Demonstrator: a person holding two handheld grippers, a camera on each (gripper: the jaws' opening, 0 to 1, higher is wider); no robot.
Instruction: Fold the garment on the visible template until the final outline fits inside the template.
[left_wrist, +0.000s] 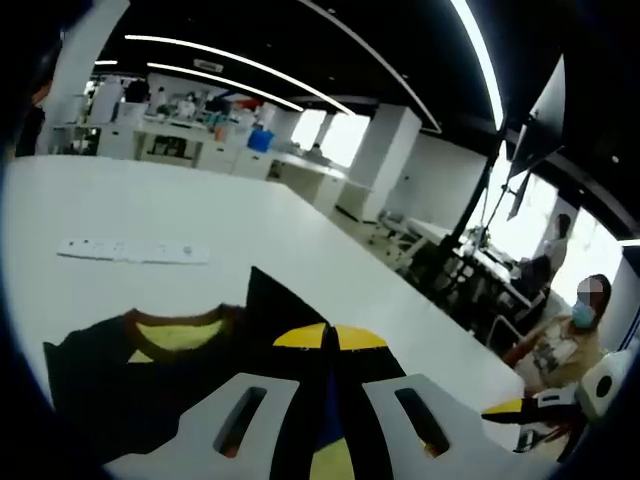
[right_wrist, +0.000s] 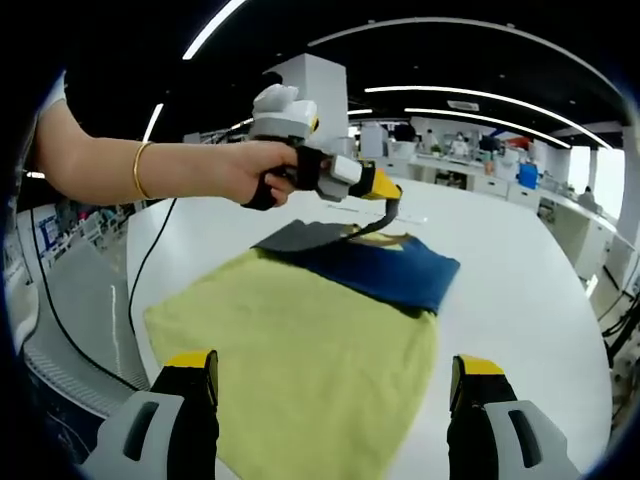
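Across the middle of the right gripper view, the yellow garment lies on the white table, its navy upper part folded over. At upper centre the left gripper is clamped on a dark edge of that fold. To fold well, it should carry the edge flat and straight. The right gripper hangs released at bottom centre, ready to pin the cloth.

Garment: yellow-green outside, navy inside w/ dark grey bit at far end; orange-trimmed yellow collar. Bench white. Grippers: left gripper & right gripper white bodies, black fingers w/ yellow tips.
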